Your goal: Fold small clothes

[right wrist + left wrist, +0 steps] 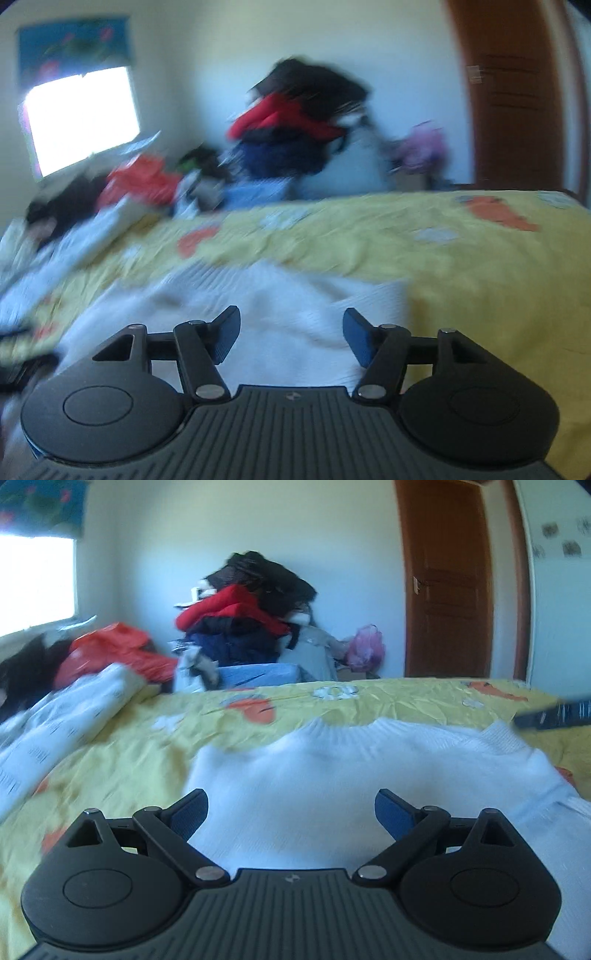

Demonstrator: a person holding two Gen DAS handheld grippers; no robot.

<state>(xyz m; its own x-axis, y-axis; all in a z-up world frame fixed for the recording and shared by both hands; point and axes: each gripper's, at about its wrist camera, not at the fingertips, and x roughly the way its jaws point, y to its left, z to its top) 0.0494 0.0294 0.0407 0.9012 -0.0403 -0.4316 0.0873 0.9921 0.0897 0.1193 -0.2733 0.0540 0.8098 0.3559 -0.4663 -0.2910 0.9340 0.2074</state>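
Left gripper (291,812) is hovering wide open and empty over the white sweater (332,771), which is lying flat on the yellow bedspread (110,760), collar at twelve o'clock. Right gripper (291,334) is hanging half open, gripping nothing, above the sweater's right edge.

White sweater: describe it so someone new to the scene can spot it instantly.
Start from the bed with the yellow floral cover. The white sweater lies spread on it nearest the camera, ribbed collar toward the far wall. Unlike the patterned white bedding bunched at the left, it is plain, knitted and laid flat.
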